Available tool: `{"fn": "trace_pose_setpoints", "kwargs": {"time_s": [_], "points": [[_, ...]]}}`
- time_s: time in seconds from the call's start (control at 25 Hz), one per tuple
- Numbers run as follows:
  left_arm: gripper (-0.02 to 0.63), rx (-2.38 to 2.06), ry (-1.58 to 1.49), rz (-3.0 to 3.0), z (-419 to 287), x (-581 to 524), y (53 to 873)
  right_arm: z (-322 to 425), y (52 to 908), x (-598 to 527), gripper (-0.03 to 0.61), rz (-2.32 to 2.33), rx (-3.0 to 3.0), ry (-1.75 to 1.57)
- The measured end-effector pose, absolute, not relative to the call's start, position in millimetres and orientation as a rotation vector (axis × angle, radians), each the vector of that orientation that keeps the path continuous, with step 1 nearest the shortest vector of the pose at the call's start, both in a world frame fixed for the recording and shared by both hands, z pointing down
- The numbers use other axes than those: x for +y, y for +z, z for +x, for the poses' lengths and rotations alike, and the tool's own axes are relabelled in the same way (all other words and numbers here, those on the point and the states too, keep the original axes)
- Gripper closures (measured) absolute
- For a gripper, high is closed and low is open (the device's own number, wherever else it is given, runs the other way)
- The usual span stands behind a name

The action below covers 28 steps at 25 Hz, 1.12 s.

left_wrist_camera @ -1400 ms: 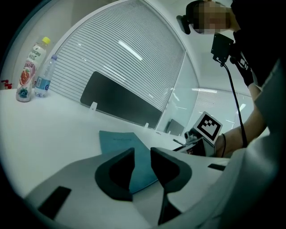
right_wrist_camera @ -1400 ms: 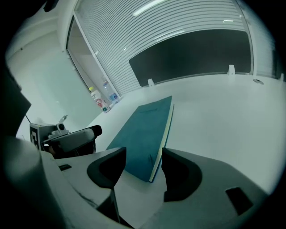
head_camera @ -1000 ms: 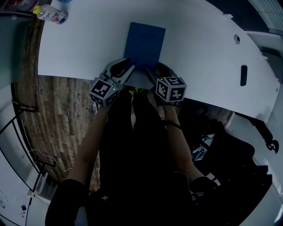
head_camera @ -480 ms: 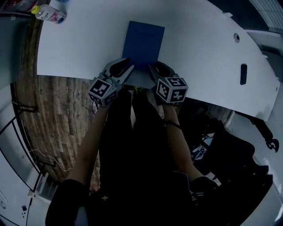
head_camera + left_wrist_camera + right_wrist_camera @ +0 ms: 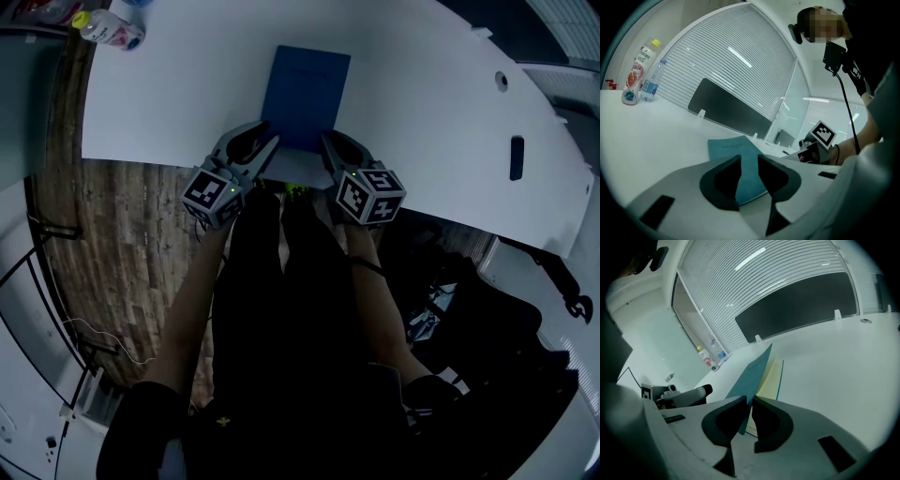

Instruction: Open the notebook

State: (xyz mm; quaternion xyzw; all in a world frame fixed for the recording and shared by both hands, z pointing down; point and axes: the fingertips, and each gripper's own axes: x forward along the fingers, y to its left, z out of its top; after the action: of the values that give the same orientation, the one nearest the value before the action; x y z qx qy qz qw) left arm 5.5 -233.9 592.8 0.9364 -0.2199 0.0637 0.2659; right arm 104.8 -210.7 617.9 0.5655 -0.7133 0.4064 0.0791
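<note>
A blue notebook (image 5: 307, 94) lies on the white table (image 5: 169, 103), its near edge between my two grippers. My right gripper (image 5: 328, 142) is at the near right corner. Its jaws are closing with the blue cover (image 5: 752, 376) pinched between them and raised on edge. Cream pages (image 5: 769, 376) show under the lifted cover in the right gripper view. My left gripper (image 5: 267, 141) rests at the near left corner, its jaws a narrow gap apart with nothing gripped. In the left gripper view the notebook (image 5: 729, 150) lies flat beyond that gripper (image 5: 749, 164).
Two bottles (image 5: 108, 26) stand at the table's far left corner, also in the left gripper view (image 5: 640, 72). A dark panel (image 5: 726, 110) stands upright along the table's far side. A black slot (image 5: 517, 159) and a round hole (image 5: 502, 82) mark the tabletop at right. Wooden floor (image 5: 141, 244) lies below the near edge.
The right gripper's jaws have closed onto the notebook cover's near right corner and risen slightly, lifting it. The left gripper has stayed almost still.
</note>
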Motion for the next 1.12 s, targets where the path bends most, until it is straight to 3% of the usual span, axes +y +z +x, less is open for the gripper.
{"fn": "trace_pose_setpoints", "kwargs": {"time_s": [0.6, 1.12], "points": [[0.499, -0.629, 0.12, 2.555, -18.0, -245.5, 558.8, 63.4, 557.2, -229.6, 0.554, 1.505, -2.192, 0.573], [0.499, -0.713, 0.054, 2.55, -54.1, -269.9, 533.6, -1.1, 525.7, -249.8, 0.563, 1.381, -2.36, 0.549]]}}
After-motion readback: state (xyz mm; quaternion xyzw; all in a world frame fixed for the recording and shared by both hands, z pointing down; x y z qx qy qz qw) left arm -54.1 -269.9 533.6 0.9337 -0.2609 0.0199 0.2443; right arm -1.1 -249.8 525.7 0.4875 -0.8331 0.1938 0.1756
